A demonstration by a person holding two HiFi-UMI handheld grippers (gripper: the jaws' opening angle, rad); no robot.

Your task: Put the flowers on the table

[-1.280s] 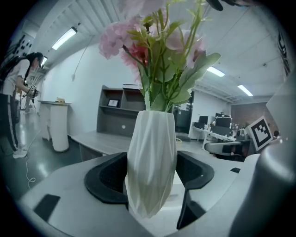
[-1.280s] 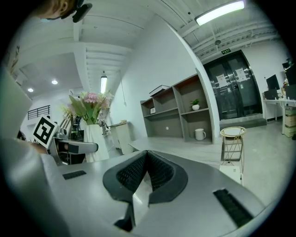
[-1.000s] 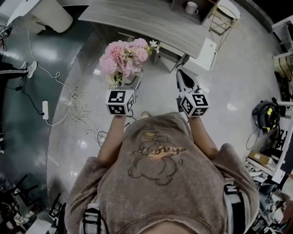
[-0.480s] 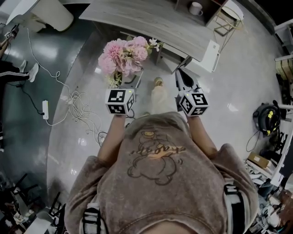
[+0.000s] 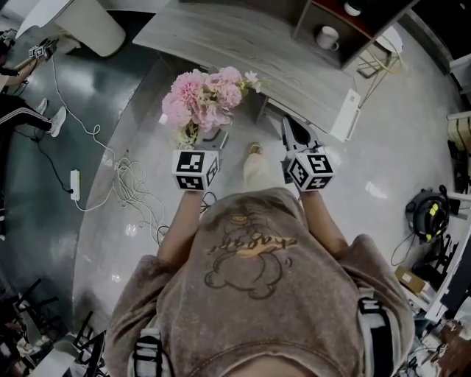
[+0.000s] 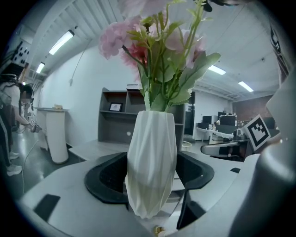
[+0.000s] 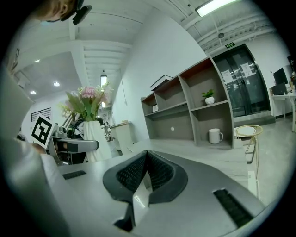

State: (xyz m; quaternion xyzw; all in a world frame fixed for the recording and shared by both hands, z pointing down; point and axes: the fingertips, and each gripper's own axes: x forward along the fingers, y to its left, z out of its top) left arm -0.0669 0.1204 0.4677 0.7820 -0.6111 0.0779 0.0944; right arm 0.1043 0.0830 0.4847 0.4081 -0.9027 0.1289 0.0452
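A bunch of pink flowers [image 5: 207, 99] stands in a white faceted vase [image 6: 151, 163], held upright off the floor. My left gripper [image 5: 206, 140] is shut on the vase, with its black jaws pressed against both sides of the vase's lower body. In the left gripper view the green stems and blossoms [image 6: 159, 51] rise above the rim. My right gripper [image 5: 295, 132] is shut with nothing in it, level with the left one and apart from it; its jaws meet at the tip [image 7: 146, 156]. The grey wooden table [image 5: 243, 40] lies just ahead.
A shelf unit [image 5: 346, 18] with a white mug [image 5: 327, 37] stands behind the table. A white panel [image 5: 346, 114] leans at the table's right end. Cables [image 5: 121, 180] and a power strip [image 5: 73, 180] lie on the floor at left. A person [image 5: 22, 110] stands at far left.
The person has stepped toward the table, with a foot now showing between the grippers. Both grippers and the vase have moved closer to the table. The grips are unchanged.
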